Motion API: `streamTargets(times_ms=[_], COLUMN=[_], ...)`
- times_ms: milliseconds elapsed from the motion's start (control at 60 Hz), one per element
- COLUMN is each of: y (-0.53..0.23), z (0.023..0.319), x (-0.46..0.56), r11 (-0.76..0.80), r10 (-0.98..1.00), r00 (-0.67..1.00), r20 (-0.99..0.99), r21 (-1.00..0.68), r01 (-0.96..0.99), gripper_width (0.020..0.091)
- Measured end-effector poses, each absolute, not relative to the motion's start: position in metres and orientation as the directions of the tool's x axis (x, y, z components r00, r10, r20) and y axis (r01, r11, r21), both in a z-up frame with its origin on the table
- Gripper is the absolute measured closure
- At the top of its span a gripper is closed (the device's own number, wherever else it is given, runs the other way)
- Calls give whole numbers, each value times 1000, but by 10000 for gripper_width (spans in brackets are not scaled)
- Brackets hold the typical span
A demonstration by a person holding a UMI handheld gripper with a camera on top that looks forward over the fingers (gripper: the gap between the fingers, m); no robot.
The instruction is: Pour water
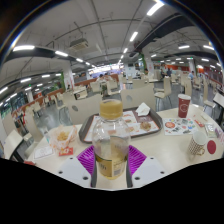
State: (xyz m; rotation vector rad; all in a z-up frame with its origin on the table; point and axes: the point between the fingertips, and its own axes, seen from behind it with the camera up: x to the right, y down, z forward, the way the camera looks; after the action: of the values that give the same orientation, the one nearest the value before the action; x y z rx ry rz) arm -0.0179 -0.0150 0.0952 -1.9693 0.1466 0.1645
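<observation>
A clear plastic bottle [111,150] holding yellowish liquid stands upright between my fingers, and my gripper [111,160] is shut on it, both purple pads [87,159] pressing its sides. Just beyond the bottle, a clear cup [111,108] with yellowish liquid sits on a dark tray [93,134] on the white table [170,150]. The bottle's top reaches up near the cup's base in this view.
The tray also carries food wrappers [146,124]. A red paper cup [184,105] stands at the right on a printed mat [180,127]. A food container [64,135] lies left of the tray. Chairs and tables fill the hall behind.
</observation>
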Motion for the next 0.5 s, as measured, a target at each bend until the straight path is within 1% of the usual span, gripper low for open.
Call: streamTargets(times_ms=[67, 133, 167, 183, 250, 317, 333, 350, 433, 483, 500], y=[-19, -19, -20, -17, -19, -18, -23, -14, -14, -12, -17], z=[125, 154, 166, 167, 185, 191, 198, 191, 190, 179, 180], x=[-4, 6, 12, 19, 37, 59, 62, 70, 102, 124, 128], r11=[-368, -354, -353, -353, -356, -357, -354, -346, -336, -306, -306], r10=[-26, -28, -35, -36, -49, -73, -78, -77, -87, -112, -119], r00=[949, 870, 809, 772, 585, 368, 313, 261, -34, -163, -193], r20=[-313, -493, -586, -635, -810, -927, -946, -962, -996, -980, -974], r21=[-880, -809, -750, -714, -533, -320, -267, -220, 61, 190, 221], r01=[-300, -470, -559, -604, -768, -877, -896, -912, -940, -933, -926], gripper_width=[706, 707, 707, 707, 708, 708, 708, 708, 708, 707, 709])
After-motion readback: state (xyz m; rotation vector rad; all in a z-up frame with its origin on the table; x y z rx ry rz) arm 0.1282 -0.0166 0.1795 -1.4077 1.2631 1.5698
